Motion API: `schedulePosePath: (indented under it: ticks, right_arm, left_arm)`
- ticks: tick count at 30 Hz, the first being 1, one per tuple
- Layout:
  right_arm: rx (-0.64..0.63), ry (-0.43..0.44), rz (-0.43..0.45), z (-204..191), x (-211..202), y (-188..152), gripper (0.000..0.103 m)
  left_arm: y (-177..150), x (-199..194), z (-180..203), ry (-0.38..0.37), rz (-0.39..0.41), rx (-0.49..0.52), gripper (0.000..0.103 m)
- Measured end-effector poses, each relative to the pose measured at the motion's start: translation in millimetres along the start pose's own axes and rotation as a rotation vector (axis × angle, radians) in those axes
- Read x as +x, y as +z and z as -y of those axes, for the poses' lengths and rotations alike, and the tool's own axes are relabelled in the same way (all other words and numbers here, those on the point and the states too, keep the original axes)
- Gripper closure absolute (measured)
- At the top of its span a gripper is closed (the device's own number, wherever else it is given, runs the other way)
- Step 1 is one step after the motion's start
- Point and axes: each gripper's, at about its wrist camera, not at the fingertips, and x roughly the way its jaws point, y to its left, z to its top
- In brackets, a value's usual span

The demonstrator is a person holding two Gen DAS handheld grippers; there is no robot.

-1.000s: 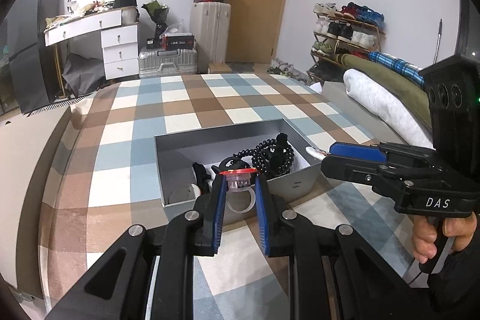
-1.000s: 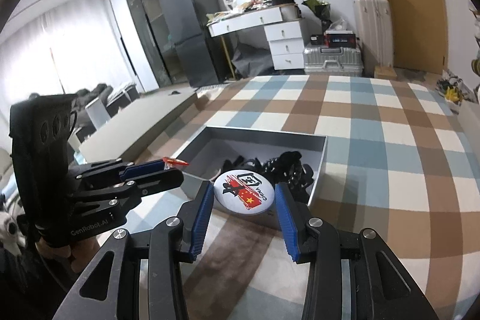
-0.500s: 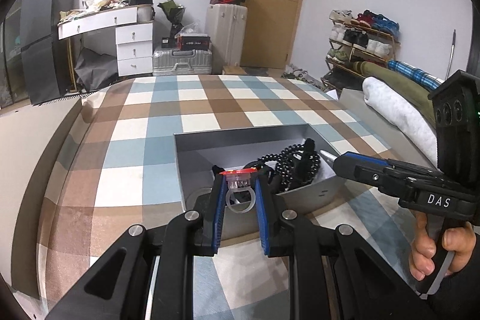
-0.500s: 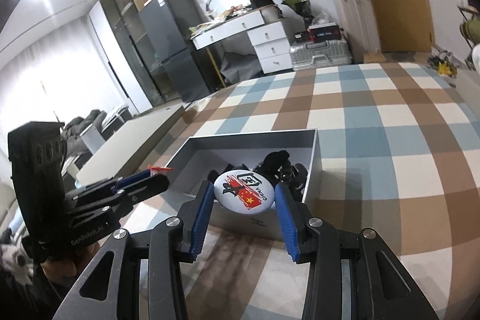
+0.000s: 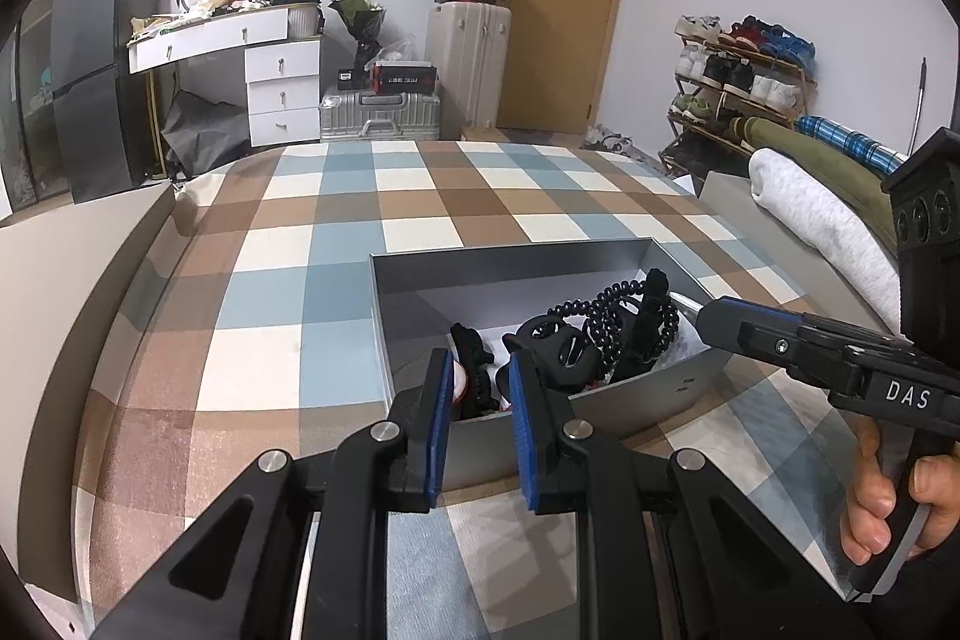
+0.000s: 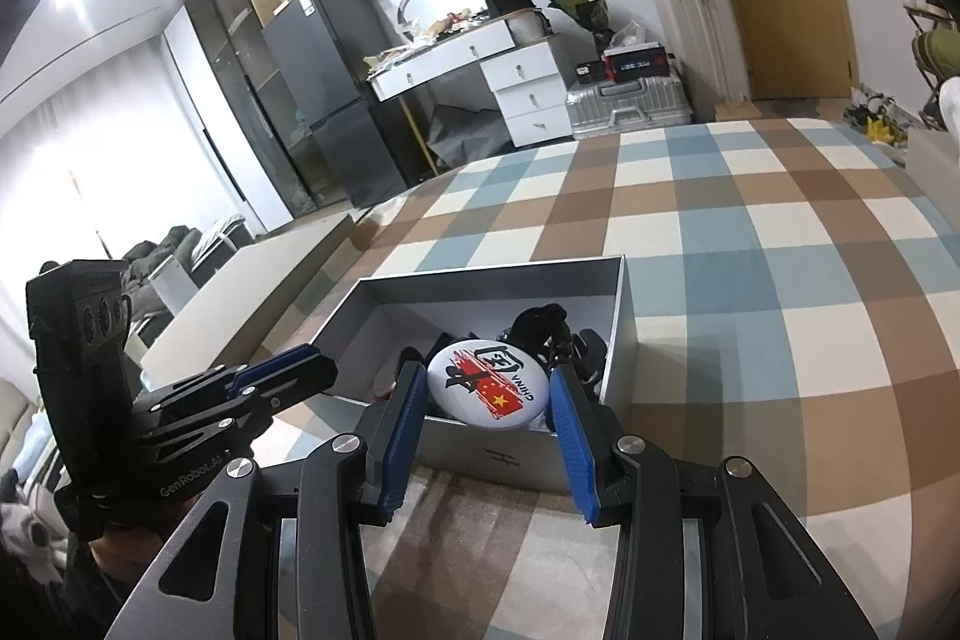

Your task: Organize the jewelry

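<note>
The left gripper (image 5: 478, 363), marked "GenRobot.AI", hung over the near wall of the one grey box (image 5: 510, 269). Its jaws were drawn almost together, and whether they nipped anything was unclear. One black coiled hair tie (image 5: 630, 325) lay inside. The right gripper (image 6: 487, 375), marked "DAS", pinched one round badge (image 6: 489, 400) above that wall. The badge faced back along the fingers, with "CHINA" at its right edge.

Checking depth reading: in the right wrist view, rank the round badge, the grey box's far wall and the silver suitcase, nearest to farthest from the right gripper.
1. Round badge, between the right gripper fingers.
2. Grey box's far wall, just beyond.
3. Silver suitcase, across the room by the white drawers.
</note>
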Motion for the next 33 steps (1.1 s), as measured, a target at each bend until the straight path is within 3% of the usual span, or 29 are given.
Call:
schedulePosePath:
  ticks: [9,14,16,19,22,25,29,33]
  right_arm:
    - [-0.014,-0.024,0.004,-2,-2,0,0.059]
    - [-0.042,-0.047,0.012,-4,-7,0,0.049]
    - [-0.052,-0.052,0.014,-5,-9,-1,0.045]
    - [-0.071,-0.064,0.017,-6,-12,-1,0.026]
    - [-0.083,-0.072,0.036,-8,-16,0,0.011]
    - [-0.088,-0.068,0.058,-8,-20,0,0.0]
    - [-0.141,-0.098,0.1,-12,-23,-3,0.0]
    - [-0.191,-0.114,0.107,-16,-23,-4,0.0]
  left_arm:
    - [0,-2,1,0.005,-0.012,-0.002,0.086]
    - [-1,-9,4,-0.004,-0.006,0.006,0.065]
    - [-1,-12,6,-0.006,-0.002,0.012,0.052]
    - [-1,-17,9,-0.01,0.014,0.023,0.034]
    - [-1,-20,11,-0.013,0.021,0.027,0.024]
    - [-3,-22,12,-0.001,0.036,0.033,0.02]
    - [-5,-24,14,0.009,0.059,0.046,0.003]
    - [-5,-27,16,0.018,0.087,0.05,0.001]
